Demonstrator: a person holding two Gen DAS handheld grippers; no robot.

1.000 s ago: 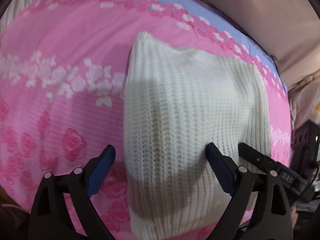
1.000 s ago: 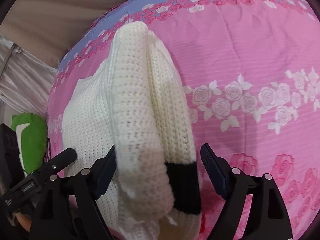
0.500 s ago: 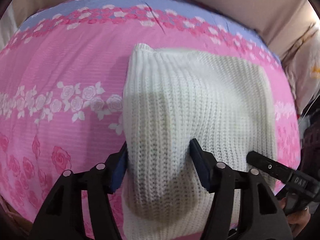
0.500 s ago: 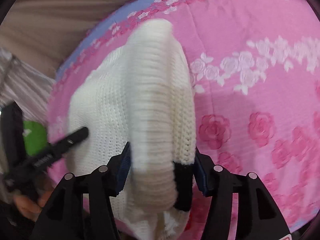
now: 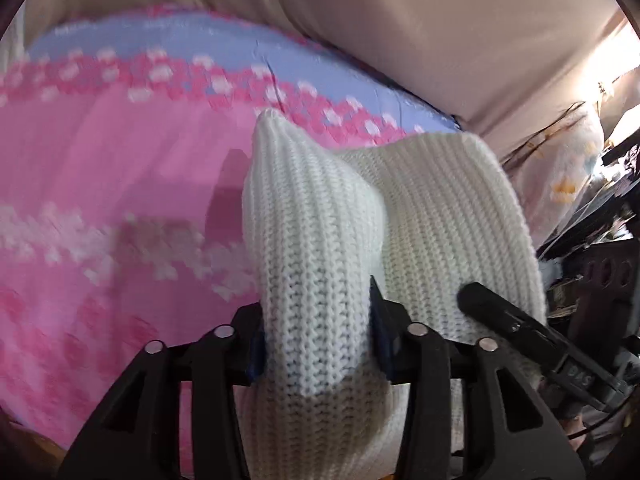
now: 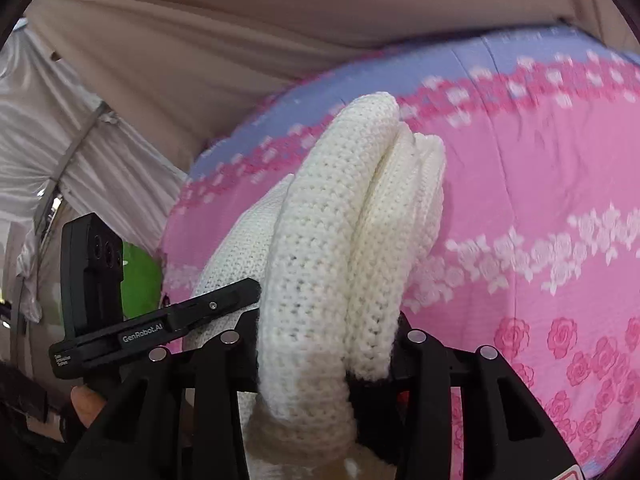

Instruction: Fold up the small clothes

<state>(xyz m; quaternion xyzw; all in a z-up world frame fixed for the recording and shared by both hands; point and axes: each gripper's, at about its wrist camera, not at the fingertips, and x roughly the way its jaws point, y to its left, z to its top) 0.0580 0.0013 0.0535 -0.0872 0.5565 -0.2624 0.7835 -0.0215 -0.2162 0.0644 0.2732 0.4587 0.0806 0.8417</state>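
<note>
A white knit sweater (image 5: 420,216) is held up over the pink rose-print bedspread (image 5: 100,200). My left gripper (image 5: 318,340) is shut on a bunched fold at the sweater's left side. My right gripper (image 6: 326,340) is shut on the thick folded right side of the sweater (image 6: 340,240), which has a black cuff band (image 6: 366,380) low between the jaws. Each gripper shows in the other's view: the right gripper's body (image 5: 520,328) pokes in from the right, and the left gripper's body (image 6: 152,320) from the left.
The bedspread (image 6: 540,200) has a blue band with pink flowers (image 5: 180,40) at its far edge. A beige wall (image 5: 400,20) rises behind. A green object (image 6: 142,276) and white drapes (image 6: 60,128) lie left of the bed; clutter (image 5: 600,220) lies to the right.
Both grippers closed from open onto the sweater's two sides, then lifted it off the bedspread. The views tilted upward so more of the wall shows.
</note>
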